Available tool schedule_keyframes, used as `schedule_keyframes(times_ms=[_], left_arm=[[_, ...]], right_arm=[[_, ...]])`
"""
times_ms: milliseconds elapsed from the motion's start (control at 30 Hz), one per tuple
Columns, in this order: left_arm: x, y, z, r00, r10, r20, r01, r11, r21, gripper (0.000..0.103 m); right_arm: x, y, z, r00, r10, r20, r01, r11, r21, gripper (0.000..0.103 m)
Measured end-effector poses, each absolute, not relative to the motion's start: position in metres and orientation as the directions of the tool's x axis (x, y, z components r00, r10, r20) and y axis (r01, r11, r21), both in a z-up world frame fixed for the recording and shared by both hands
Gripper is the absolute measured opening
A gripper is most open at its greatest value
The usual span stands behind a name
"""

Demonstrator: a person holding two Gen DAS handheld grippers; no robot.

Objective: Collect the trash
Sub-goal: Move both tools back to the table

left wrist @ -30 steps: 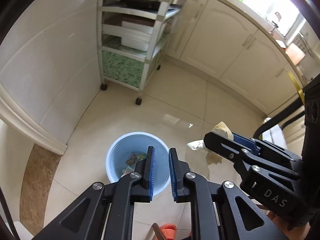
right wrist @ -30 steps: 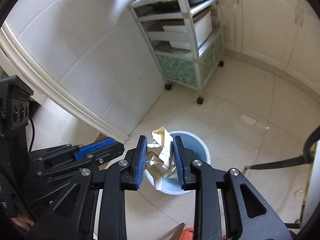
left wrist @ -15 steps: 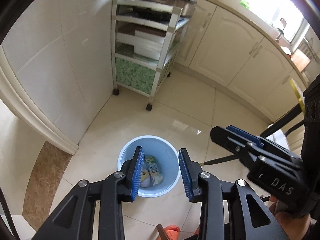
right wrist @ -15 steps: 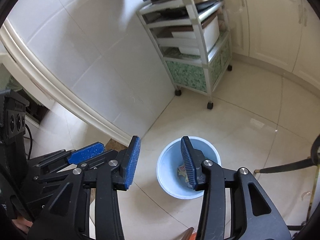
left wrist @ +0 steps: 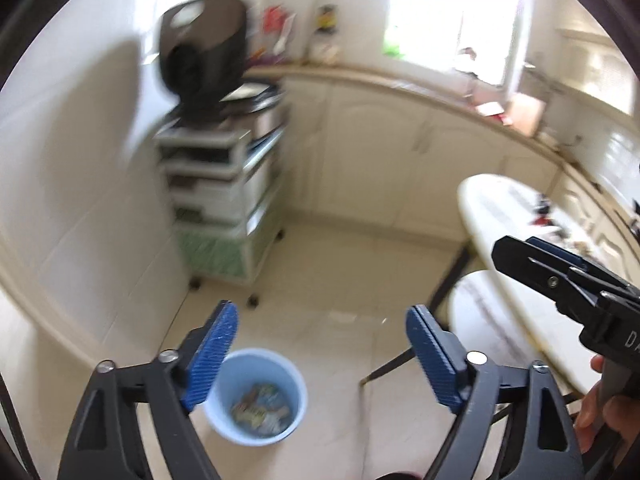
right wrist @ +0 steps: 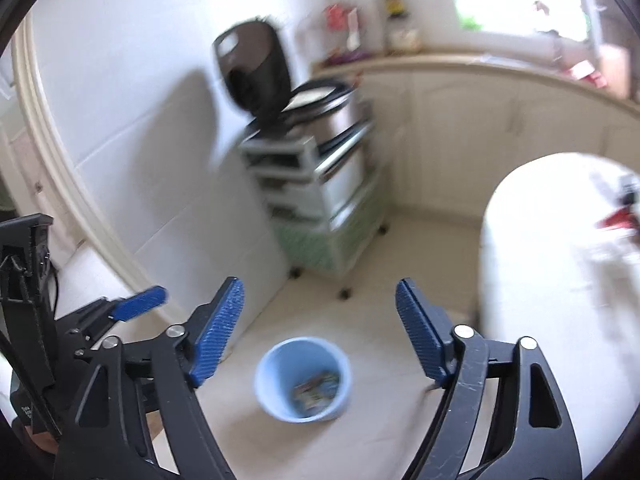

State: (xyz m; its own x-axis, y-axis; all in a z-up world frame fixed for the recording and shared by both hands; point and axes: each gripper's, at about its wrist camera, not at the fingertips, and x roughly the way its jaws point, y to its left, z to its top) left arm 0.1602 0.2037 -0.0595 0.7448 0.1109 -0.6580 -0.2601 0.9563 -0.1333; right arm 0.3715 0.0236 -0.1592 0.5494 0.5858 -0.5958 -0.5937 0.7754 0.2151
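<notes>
A light blue trash bin (left wrist: 294,380) stands on the tiled floor below both grippers, with several scraps of trash (left wrist: 260,404) inside; it also shows in the right wrist view (right wrist: 268,380). My left gripper (left wrist: 320,344) is wide open and empty, raised above the bin. My right gripper (right wrist: 320,320) is wide open and empty too, also above the bin; it shows at the right of the left wrist view (left wrist: 536,256). Both views are motion-blurred.
A white wheeled shelf cart (left wrist: 224,200) with a dark cooker (left wrist: 204,56) on top stands against the tiled wall. Cream cabinets (left wrist: 380,160) run along the back. A white round table (left wrist: 520,248) with small items is at the right; its dark leg (left wrist: 452,276) reaches the floor.
The right gripper let go of the crumpled paper, which dropped into the bin. Both grippers opened wide, rose and tilted up, so the bin sits lower in view.
</notes>
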Motion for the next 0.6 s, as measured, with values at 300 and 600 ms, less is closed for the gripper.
schedule_keyframes(times_ms=[300, 600], left_arm=[[0.215, 0.068, -0.026, 0.791, -0.056, -0.609, -0.014, 0.994, -0.11, 0.095], [0.334, -0.023, -0.048, 0.714, -0.116, -0.69, 0.093, 0.993, -0.071, 0.097]], right_arm=[[0.395, -0.146, -0.116, 0.715, 0.378, -0.588, -0.379, 0.916, 0.128, 0.087], [0.433, -0.268, -0.133, 0.723, 0.241, -0.648, -0.267, 0.962, 0.059, 0.089]])
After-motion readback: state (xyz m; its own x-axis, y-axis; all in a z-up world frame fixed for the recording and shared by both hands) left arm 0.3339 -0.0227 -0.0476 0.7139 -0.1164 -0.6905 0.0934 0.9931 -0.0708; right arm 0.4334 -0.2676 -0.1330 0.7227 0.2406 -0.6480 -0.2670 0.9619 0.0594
